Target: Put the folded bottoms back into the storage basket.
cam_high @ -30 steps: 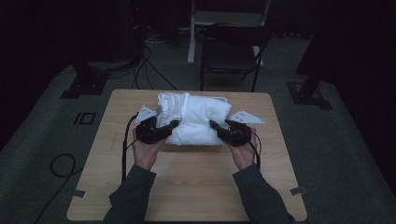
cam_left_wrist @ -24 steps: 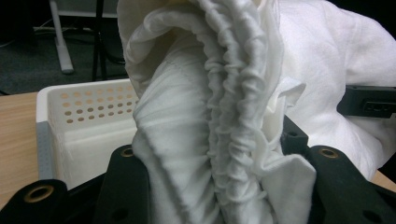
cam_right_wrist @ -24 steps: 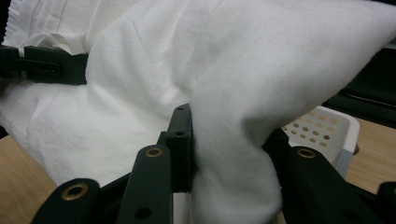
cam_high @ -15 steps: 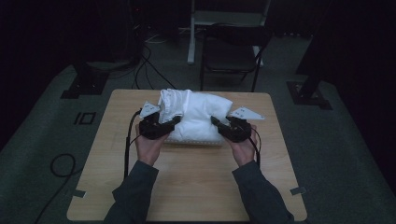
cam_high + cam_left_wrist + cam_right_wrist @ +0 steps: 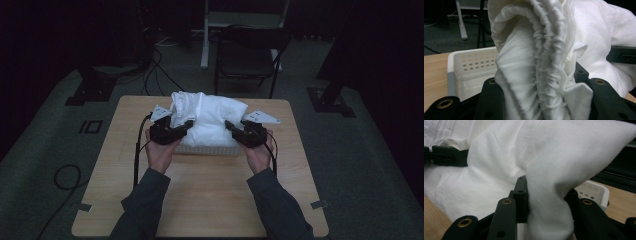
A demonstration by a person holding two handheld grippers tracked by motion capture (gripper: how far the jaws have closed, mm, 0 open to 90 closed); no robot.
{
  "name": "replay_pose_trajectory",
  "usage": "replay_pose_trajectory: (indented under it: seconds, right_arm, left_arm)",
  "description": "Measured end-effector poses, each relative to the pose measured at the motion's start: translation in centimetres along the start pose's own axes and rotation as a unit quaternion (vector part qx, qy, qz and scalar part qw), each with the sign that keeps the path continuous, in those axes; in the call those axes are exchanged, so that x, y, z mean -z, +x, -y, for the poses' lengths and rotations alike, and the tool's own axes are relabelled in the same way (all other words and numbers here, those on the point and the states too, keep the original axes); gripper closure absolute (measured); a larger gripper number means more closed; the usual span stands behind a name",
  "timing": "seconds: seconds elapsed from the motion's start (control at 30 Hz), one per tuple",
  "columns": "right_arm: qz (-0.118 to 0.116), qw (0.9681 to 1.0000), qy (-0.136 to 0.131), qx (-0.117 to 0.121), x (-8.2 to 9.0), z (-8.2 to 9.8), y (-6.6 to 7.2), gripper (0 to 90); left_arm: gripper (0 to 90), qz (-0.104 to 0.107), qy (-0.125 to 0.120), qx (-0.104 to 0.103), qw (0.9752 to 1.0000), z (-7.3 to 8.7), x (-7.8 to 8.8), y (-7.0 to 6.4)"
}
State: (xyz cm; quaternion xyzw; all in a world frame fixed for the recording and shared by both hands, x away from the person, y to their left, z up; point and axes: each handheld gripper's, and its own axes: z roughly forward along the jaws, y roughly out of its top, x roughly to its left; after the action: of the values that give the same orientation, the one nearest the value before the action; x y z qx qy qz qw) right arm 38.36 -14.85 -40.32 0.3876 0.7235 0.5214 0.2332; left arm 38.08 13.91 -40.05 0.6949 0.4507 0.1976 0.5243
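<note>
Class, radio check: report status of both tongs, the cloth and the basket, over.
Left tongs shut on white cloth, gathered edge. Right tongs shut on its other side. Cloth bunched over white perforated basket. Nothing in the way on the table.

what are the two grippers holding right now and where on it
Both hold the white cloth over the white basket: the left gripper pinches its gathered elastic hem, the right gripper a plain fold.

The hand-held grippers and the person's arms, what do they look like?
Each hand-held gripper, left and right, is black, with two flat black jaws carrying brass-ringed holes. A grey three-cornered plate sits on top of each. A black cable trails from the left one. The person wears dark grey long sleeves.
</note>
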Motion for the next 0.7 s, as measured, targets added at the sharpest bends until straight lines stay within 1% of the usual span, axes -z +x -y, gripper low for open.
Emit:
replay_pose_trajectory:
  seconds: [0.7]
  right_arm:
    - [0.010, 0.9999, -0.001, -0.007, -1.1, -1.3, -0.4, 66.5]
  left_arm:
    - [52.9, -0.013, -0.001, 0.003, 0.9999, -1.5, -0.7, 0.5]
